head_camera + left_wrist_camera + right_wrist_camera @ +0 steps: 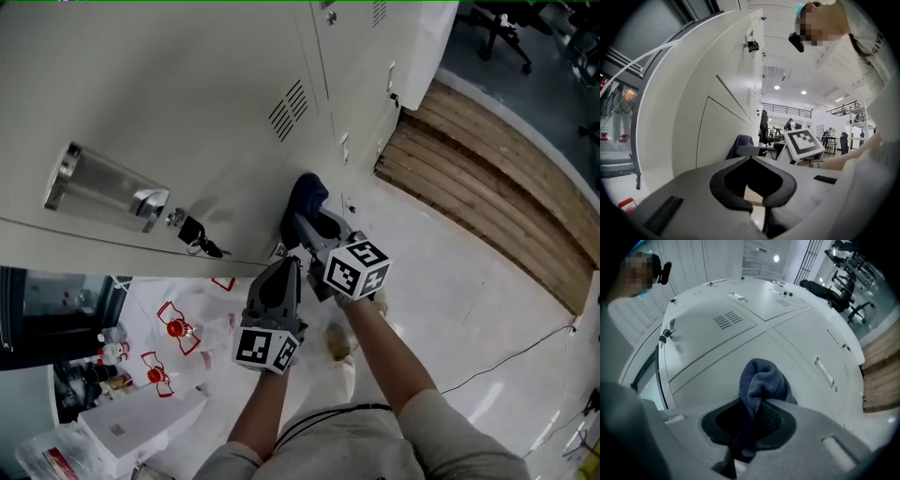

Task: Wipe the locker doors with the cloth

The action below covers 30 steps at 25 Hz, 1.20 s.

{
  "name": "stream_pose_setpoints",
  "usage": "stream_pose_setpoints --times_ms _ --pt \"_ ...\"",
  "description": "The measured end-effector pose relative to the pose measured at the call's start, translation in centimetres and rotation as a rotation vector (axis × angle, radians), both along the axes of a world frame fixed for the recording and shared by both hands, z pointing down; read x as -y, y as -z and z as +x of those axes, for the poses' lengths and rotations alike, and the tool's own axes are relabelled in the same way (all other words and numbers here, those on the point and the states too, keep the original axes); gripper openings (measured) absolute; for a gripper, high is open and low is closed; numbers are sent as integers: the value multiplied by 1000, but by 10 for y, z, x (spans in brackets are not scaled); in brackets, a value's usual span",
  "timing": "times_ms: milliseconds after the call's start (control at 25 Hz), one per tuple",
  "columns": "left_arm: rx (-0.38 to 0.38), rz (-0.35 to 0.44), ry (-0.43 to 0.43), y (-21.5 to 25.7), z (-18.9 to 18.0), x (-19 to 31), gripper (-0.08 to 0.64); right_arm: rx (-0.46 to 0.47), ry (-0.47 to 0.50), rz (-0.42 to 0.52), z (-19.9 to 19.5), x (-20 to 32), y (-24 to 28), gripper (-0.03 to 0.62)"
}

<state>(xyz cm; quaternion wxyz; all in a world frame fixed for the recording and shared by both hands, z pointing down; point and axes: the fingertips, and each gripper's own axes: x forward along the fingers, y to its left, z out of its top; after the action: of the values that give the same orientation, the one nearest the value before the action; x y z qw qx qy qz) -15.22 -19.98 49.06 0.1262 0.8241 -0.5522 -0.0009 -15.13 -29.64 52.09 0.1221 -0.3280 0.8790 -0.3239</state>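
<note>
A dark blue cloth (pixel 307 195) is pressed against the cream locker doors (pixel 206 84), low down near the floor. My right gripper (pixel 302 225) is shut on it. In the right gripper view the cloth (pixel 761 380) bunches up out of the jaws of the right gripper (pixel 757 401) and touches the door panel (pixel 717 357). My left gripper (pixel 286 269) hangs just beside and below it, apart from the lockers. The jaws of the left gripper (pixel 757 199) meet with nothing between them. Its view shows the cloth (pixel 740 142) ahead, beside the right gripper's marker cube (pixel 804 143).
A key (pixel 199 234) hangs in the lock of a locker door with a metal handle (pixel 103 186). White bags and boxes with red print (pixel 169 330) lie on the floor at the left. A wooden platform (pixel 487 178) runs along the right, and a cable (pixel 511 361) crosses the floor.
</note>
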Motion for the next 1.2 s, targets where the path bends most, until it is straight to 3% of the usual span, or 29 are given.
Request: stream_pose_setpoints --times_ms 240,600,1000,1200 --pt "2 -35 -10 -26 2 -1 -2 -10 -4 -108 1 1 -69 52" --pt "-31 -27 -10 -50 4 6 -2 -53 -10 -225 0 1 -153 48" --pt "-32 -19 -14 -66 8 6 -2 -66 -19 -318 0 -2 -201 48" --pt "-28 -16 -30 -55 17 6 -2 -71 -88 -354 22 0 -194 54"
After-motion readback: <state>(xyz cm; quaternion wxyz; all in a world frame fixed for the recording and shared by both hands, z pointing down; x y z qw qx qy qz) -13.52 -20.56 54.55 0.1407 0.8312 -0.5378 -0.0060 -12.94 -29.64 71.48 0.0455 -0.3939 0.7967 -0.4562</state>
